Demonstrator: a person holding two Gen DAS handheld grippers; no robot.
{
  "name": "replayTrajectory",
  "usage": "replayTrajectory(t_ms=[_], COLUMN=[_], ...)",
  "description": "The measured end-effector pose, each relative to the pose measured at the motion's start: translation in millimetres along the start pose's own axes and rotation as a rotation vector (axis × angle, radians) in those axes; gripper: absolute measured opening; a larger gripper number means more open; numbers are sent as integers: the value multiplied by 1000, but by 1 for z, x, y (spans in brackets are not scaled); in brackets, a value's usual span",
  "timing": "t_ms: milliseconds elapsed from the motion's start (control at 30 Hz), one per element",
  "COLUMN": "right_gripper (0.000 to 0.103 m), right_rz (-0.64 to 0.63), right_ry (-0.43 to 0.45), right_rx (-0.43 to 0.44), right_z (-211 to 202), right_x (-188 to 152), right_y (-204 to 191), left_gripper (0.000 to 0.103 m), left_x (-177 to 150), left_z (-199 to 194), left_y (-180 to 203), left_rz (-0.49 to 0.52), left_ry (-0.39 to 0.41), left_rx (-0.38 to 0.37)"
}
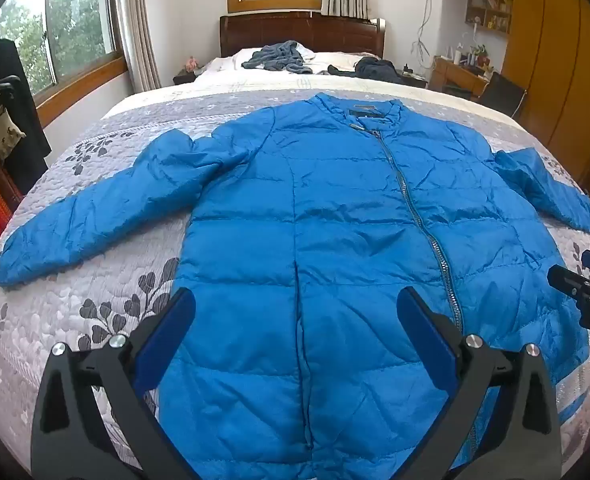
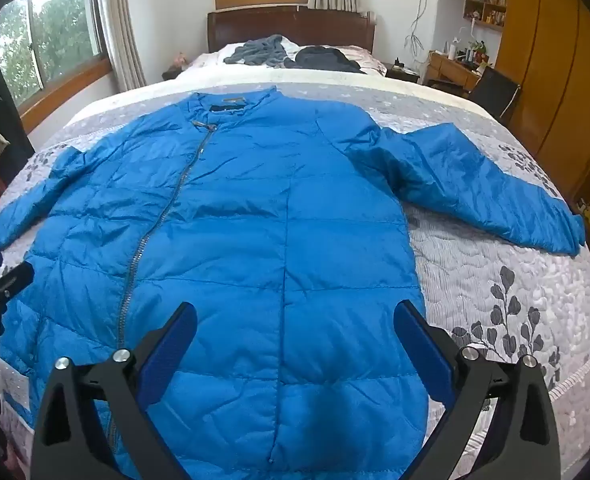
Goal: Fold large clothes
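Observation:
A blue padded jacket (image 1: 335,208) (image 2: 235,216) lies flat and face up on the bed, zipped, collar away from me, both sleeves spread outward. My left gripper (image 1: 295,312) hovers open above the lower left part of the jacket's body, nothing between its blue pads. My right gripper (image 2: 295,320) is open too, held over the lower right part near the hem. The left sleeve (image 1: 95,216) reaches toward the bed's left edge and the right sleeve (image 2: 495,192) toward the right edge. Each gripper shows at the edge of the other's view.
A grey quilt with leaf prints (image 1: 107,312) (image 2: 507,312) covers the bed. Dark clothes (image 1: 283,58) (image 2: 319,58) lie heaped near the wooden headboard. A wardrobe (image 2: 555,60), desk and chair stand on the right; windows and a rack on the left.

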State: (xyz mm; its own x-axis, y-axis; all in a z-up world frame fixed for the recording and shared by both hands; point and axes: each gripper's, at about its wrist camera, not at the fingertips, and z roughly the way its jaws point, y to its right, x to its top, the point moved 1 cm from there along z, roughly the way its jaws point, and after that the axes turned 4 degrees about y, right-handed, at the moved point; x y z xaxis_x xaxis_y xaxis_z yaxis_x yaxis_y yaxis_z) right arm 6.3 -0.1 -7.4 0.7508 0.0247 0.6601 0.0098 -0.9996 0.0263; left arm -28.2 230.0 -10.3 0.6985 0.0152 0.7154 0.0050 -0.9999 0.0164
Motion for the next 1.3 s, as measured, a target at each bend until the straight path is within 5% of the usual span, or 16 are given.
replayTrajectory(t_ms=[1300], right_gripper=[99], right_rz=[25], right_ry=[14], right_rx=[10], right_z=[0], right_x=[0], right_y=[2], left_gripper=[100], left_x=[-1], left_z=[5], left_y=[-1], left_rz=[-1], left_ry=[-13], left_rx=[9])
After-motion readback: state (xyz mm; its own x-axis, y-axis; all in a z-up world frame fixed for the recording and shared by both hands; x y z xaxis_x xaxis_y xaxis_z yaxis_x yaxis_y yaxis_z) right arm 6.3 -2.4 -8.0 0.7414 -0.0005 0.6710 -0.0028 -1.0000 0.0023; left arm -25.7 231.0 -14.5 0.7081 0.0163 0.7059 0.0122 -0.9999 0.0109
